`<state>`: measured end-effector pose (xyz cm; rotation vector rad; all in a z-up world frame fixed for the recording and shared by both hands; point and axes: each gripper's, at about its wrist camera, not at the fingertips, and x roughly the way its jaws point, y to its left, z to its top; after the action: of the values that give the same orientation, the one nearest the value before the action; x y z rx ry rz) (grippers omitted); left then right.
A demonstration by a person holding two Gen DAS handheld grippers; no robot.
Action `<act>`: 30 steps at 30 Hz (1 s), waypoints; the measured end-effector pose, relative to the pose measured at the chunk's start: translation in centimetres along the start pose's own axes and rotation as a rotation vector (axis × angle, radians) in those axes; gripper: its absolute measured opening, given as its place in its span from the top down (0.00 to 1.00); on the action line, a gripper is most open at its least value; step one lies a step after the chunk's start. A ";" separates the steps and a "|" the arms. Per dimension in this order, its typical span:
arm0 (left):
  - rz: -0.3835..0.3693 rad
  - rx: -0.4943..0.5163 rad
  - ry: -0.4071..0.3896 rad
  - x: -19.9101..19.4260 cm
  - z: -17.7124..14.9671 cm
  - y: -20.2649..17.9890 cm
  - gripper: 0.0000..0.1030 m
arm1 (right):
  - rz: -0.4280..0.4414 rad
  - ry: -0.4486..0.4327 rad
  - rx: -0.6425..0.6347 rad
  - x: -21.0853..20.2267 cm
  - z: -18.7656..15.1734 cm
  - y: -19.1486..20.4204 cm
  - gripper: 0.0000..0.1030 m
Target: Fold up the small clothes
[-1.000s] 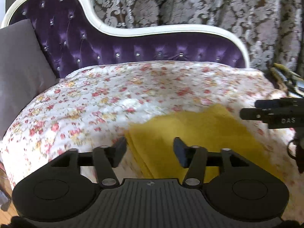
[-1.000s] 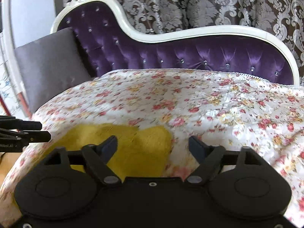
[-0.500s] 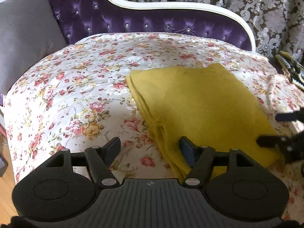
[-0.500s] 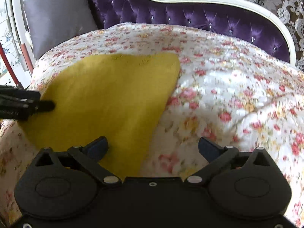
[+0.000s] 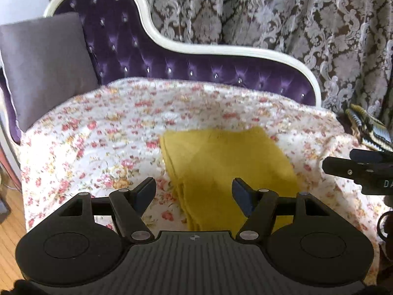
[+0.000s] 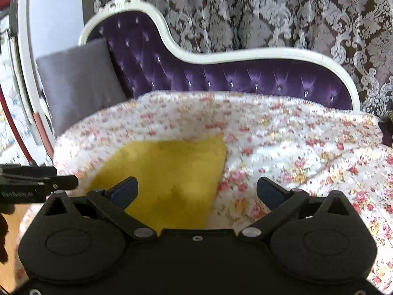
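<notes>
1. The yellow cloth (image 5: 228,169) lay flat on the floral bedspread (image 5: 98,142) of the purple chaise (image 5: 172,66), already folded into a compact shape. Several layers showed along its left edge in the left wrist view.
2. The left gripper (image 5: 194,191) was wide apart and held nothing. It hovered above the near left part of the cloth, without touching it as far as I could see.
3. The right gripper (image 6: 196,189) was also wide apart and empty. Its left finger was over the cloth and its right finger over the bare bedspread.
4. I judged that the fold of this piece was finished or almost finished, because both grippers were free and the cloth looked neat.
5. The next move probably called for one of two things: a last fold from the near edge, or going to another garment. A striped fabric (image 5: 368,130) lay at the right end of the chaise, well apart from the cloth.
6. For a last fold, both grippers would need to come down and pinch all the layers together.
</notes>
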<state>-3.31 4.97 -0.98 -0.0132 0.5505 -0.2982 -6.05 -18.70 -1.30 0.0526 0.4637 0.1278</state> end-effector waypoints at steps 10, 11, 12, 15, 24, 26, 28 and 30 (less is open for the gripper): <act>0.204 0.035 0.002 -2.7 0.6 -2.7 0.35 | -0.175 0.007 0.002 -2.7 0.0 2.3 0.01; 0.200 0.024 0.024 -2.7 0.6 -2.6 0.35 | -0.200 0.002 -0.015 -2.9 -0.1 2.6 0.01; 0.185 0.009 0.049 -2.6 0.6 -2.4 0.35 | -0.200 0.006 -0.030 -3.1 -0.1 2.8 0.01; 0.146 -0.030 0.138 -1.9 0.3 -1.8 0.35 | -0.142 0.041 -0.040 -3.4 0.0 2.8 0.01; 0.133 -0.033 0.241 -1.8 -2.0 -2.1 0.35 | -0.040 0.157 0.078 -3.4 -0.3 2.6 0.01; 0.138 -0.029 0.246 -1.9 -2.3 -2.3 0.35 | -0.047 0.163 0.074 -3.5 -0.5 2.8 0.01; 0.142 -0.028 0.250 -2.0 -2.5 -2.4 0.35 | -0.046 0.164 0.077 -3.8 -0.7 3.0 0.01; 0.146 -0.031 0.251 -2.1 -2.6 -2.5 0.35 | -0.049 0.164 0.078 -3.9 -0.7 3.0 0.01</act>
<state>-7.05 3.34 -1.85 0.0348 0.8013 -0.1494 -10.14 -16.28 0.05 0.1073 0.6336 0.0661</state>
